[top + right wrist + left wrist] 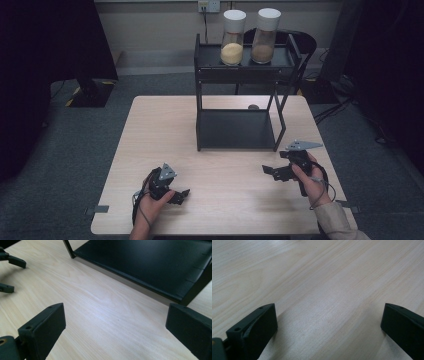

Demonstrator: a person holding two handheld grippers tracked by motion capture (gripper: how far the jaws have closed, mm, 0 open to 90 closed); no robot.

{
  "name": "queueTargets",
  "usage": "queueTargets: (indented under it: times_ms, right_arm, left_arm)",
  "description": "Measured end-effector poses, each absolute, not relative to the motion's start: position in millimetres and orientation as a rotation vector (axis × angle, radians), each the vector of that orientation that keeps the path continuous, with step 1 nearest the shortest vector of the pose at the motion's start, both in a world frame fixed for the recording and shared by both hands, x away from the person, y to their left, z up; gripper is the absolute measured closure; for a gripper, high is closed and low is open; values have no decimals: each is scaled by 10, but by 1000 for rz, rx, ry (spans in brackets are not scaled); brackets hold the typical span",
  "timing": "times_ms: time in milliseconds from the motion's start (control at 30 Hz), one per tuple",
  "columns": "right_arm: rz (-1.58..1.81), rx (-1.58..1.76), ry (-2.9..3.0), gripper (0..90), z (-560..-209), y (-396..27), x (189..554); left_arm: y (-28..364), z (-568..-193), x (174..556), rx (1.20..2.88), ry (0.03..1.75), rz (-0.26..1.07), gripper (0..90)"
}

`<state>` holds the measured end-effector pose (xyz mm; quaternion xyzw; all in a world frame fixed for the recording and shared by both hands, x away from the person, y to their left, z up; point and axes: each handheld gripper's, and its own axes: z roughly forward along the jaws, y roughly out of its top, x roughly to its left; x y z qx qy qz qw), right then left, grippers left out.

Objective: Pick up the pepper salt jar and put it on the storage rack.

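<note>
- The left gripper (181, 195) rests low on the worktop (225, 165), its jaws wide apart and holding nothing.
- The right gripper (269, 171) is wide apart too, just in front of the black shelf (235, 130).
- Two jars (233, 37) stand on the shelf's top.

Grey carpet floor (60, 150) all around the wooden table (150, 130). Behind the table, pale wall (150, 25) with a socket (208, 6).

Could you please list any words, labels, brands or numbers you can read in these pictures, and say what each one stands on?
None can be read.
The two jars on the rack bear no visible label.
The left tool, the right tool and the table show no print.
</note>
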<state>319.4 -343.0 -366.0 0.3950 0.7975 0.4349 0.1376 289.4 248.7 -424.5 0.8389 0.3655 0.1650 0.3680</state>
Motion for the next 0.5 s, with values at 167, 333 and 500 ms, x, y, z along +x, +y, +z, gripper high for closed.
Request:
queueTargets:
  times_ms: [167,333,500]
  right_arm:
    - [1245,1144,2316,18,-3723,-3465,3163]
    - [1223,1150,2320,18,-3789,-3505,3124]
    - [1204,1157,2322,19,-3830,-3553,3089]
  left_arm:
    - [2487,-4245,2893,2154,939,424,0]
    - [2487,-4244,2894,2155,938,424,0]
    - [2487,-4245,2894,2155,938,424,0]
